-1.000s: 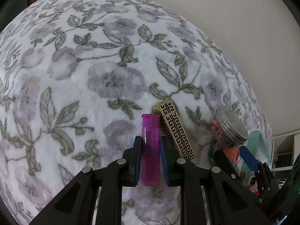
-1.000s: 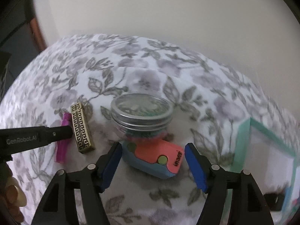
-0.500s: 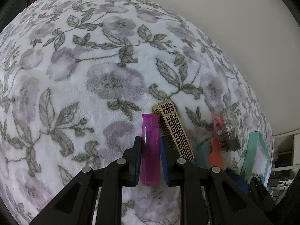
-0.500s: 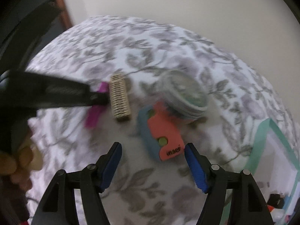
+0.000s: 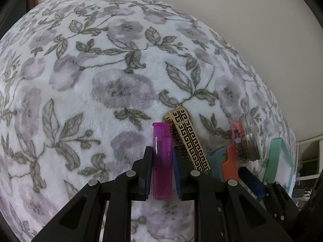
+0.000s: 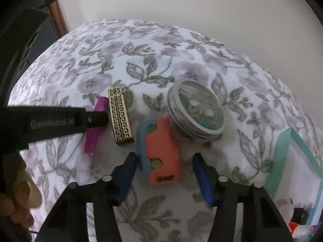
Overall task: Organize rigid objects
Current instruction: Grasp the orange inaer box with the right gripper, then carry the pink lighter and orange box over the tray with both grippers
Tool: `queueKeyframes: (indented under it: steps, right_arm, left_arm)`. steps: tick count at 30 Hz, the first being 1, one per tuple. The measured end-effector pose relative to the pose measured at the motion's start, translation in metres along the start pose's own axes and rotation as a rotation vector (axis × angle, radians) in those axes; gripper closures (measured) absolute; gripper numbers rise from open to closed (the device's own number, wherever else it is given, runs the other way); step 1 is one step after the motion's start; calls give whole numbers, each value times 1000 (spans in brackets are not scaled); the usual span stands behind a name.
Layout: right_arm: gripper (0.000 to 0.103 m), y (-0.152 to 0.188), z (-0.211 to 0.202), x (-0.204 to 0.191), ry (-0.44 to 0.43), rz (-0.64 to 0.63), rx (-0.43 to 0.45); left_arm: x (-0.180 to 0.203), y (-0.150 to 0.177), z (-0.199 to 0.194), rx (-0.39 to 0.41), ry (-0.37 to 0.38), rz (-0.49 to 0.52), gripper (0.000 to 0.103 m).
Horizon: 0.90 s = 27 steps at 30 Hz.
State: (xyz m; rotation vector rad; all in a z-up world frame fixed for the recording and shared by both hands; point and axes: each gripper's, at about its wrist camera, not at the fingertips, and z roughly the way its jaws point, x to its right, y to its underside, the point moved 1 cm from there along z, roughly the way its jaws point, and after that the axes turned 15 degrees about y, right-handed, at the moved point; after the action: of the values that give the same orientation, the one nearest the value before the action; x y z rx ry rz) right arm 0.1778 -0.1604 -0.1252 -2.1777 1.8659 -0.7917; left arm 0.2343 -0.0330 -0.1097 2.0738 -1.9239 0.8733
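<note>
My left gripper [image 5: 162, 173] is shut on a purple lighter [image 5: 161, 151] that lies on the floral blanket [image 5: 101, 80]. Right beside it lies a gold lighter with a black key pattern [image 5: 188, 139]. In the right wrist view, my right gripper [image 6: 164, 159] straddles an orange-and-blue plastic item [image 6: 161, 147], and its jaws are closing. The left pad is at the item's blue edge; a gap remains at the right pad. A glass jar with a metal lid [image 6: 196, 113] sits tilted just behind the item. The left gripper's finger [image 6: 97, 119] crosses the purple lighter [image 6: 90, 141].
A teal-rimmed white box [image 6: 282, 151] lies on the blanket's right side, close to the right finger. A pale wall rises behind the bed. A person's hand [image 6: 20, 201] holds the left gripper at the lower left. Dark furniture stands at the far left.
The right gripper swung left and forward over the orange-and-blue item and its jaws narrowed. The item turned lengthwise between them. The jar tipped. The left gripper and purple lighter stayed put.
</note>
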Motion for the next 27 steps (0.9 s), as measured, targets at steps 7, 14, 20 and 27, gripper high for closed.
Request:
queueKeyframes:
  steps: [7, 14, 20, 27]
  right_arm:
    - [55, -4, 7, -14, 77, 21, 25]
    - [56, 6, 6, -9, 71, 123, 53]
    - [56, 10, 3, -6, 55, 125, 52]
    - [58, 13, -2, 3, -10, 151, 56]
  left_arm:
    - [9, 0, 5, 5, -49, 49, 83]
    - [16, 0, 10, 12, -85, 86, 83]
    - [17, -1, 13, 26, -73, 75, 83]
    - [11, 2, 2, 51, -28, 26, 83]
